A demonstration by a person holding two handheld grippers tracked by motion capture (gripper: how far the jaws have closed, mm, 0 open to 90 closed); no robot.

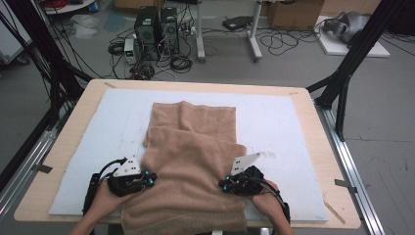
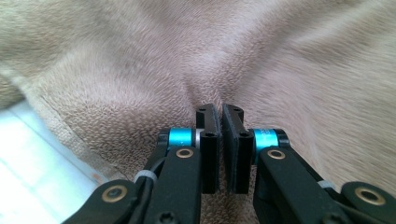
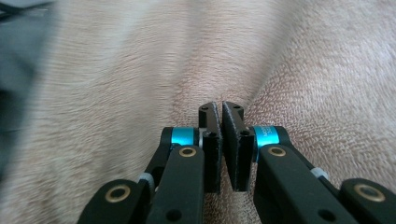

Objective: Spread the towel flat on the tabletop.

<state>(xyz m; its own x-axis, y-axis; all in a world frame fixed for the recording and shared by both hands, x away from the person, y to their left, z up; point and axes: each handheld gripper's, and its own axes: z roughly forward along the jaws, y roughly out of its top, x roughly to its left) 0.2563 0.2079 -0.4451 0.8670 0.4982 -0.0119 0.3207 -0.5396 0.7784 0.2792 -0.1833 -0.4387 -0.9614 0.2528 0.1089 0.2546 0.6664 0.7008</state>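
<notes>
White felt padding (image 1: 288,122) covers my pale plywood table (image 1: 78,103), and the fuzzy tan terry towel (image 1: 195,161) lies rumpled along its middle, draping over the near edge. My left gripper (image 2: 219,112) and right gripper (image 3: 219,109) each have their black jaws pinched shut on a fold of its soft pile.

The tan towel (image 1: 191,166) is soft, matt terry cloth with a fuzzy nap and a flatter woven hem. It lies on a white, matt mat (image 1: 274,122) over a pale, smooth wooden tabletop (image 1: 73,122). The left gripper (image 2: 219,116) is matt black plastic with glossy blue metal sleeves and brass-coloured rivets.
</notes>
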